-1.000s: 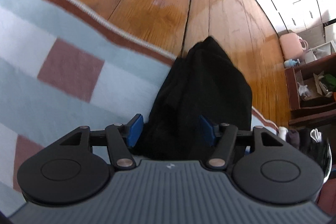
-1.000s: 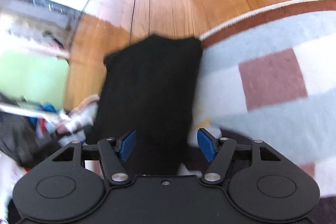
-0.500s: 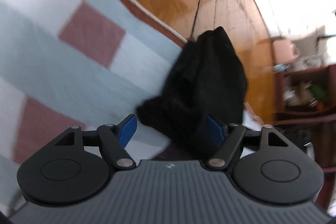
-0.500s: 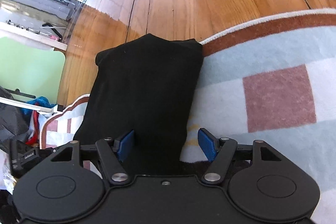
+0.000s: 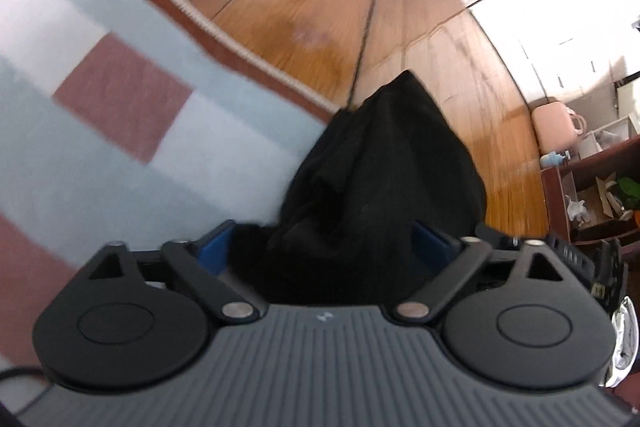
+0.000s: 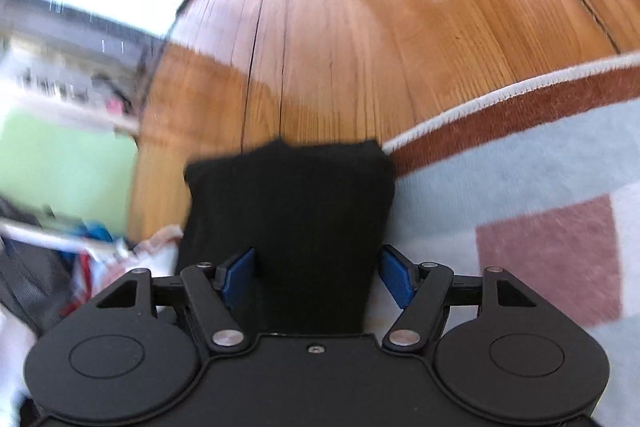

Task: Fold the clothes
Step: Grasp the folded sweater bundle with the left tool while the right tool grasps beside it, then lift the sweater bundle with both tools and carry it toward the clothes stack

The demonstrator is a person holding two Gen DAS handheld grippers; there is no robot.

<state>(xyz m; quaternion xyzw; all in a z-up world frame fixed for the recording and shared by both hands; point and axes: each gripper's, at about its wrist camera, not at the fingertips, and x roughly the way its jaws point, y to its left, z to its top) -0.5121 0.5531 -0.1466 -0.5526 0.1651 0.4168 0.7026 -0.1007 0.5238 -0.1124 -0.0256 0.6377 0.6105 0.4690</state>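
A folded black garment [image 5: 384, 163] lies across the rug's brown border and onto the wood floor. In the left wrist view its bunched near end fills the space between the blue pads [image 5: 214, 247] of my left gripper [image 5: 324, 251], which stand wide apart and open. From the right wrist view the same black garment [image 6: 292, 203] looks flat and rectangular. Its near end runs between the fingers of my right gripper [image 6: 318, 275], also open, with a small gap at the right pad [image 6: 394, 277]. Both views are blurred by motion.
A pale blue rug [image 5: 100, 147] with dusty pink squares covers the floor beside bare wood planks [image 6: 360, 27]. A pink appliance [image 5: 556, 123] and a dark wooden shelf [image 5: 592, 187] stand at the far right. Loose clothes [image 6: 92, 247] are heaped at the left.
My left gripper's pads have spread wider around the garment's near end, and it has swung back towards the garment. The right gripper's opening is unchanged; its view has shifted a little.
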